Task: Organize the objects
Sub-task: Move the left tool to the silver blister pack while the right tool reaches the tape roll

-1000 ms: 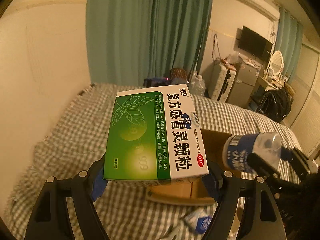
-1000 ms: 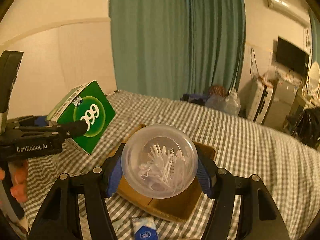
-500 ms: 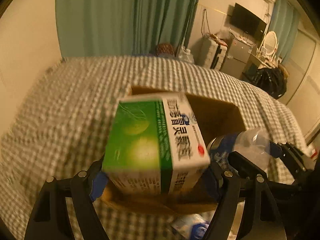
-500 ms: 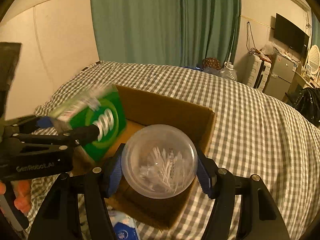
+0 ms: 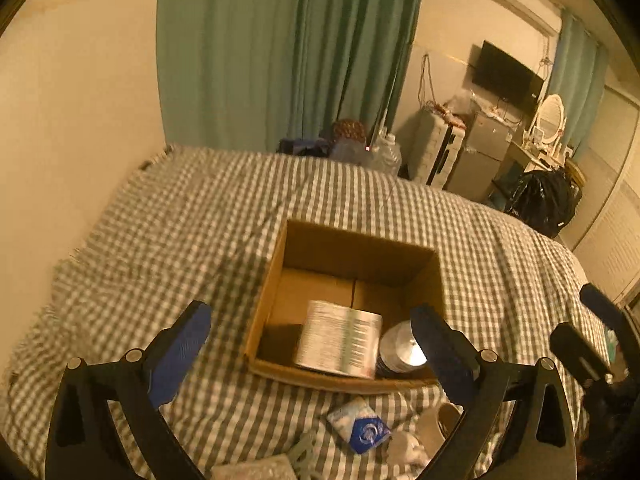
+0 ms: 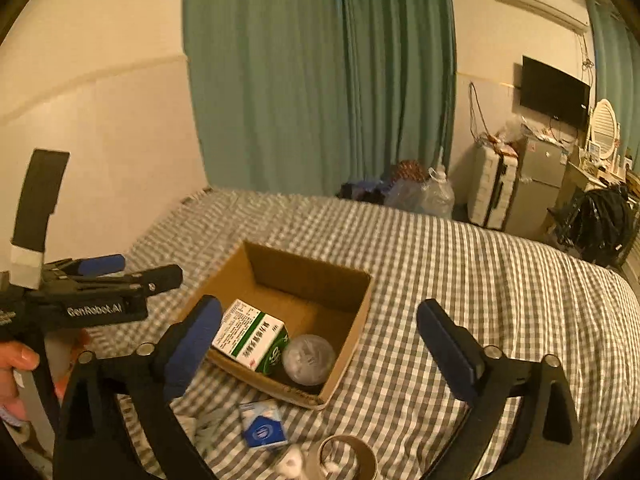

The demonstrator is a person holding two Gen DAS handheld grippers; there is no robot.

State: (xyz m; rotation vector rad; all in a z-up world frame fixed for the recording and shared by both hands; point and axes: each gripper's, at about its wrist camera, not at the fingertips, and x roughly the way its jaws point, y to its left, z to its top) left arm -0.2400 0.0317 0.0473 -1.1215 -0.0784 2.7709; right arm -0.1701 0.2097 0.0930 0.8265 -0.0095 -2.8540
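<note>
Cardboard box (image 5: 352, 248): sits open-topped on the checked bedspread (image 5: 168, 240), holding two items at its near end.
Bedspread: grey-and-white check, covering the whole bed.
Left gripper (image 5: 312, 340): fingers spread wide and empty, hovering above the box's near-left edge; in the right wrist view it points level across the bed, a hand (image 6: 16, 376) gripping its handle.
Right gripper (image 6: 320, 340): fingers wide apart, nothing between them, raised over the box's near rim.
Medicine box (image 6: 250, 336): green and white, lying inside the carton.
Cotton swab jar (image 6: 309, 359): clear, round, just beside the medicine box.
Blue packet (image 6: 262, 426): on the bedspread, near the carton.
</note>
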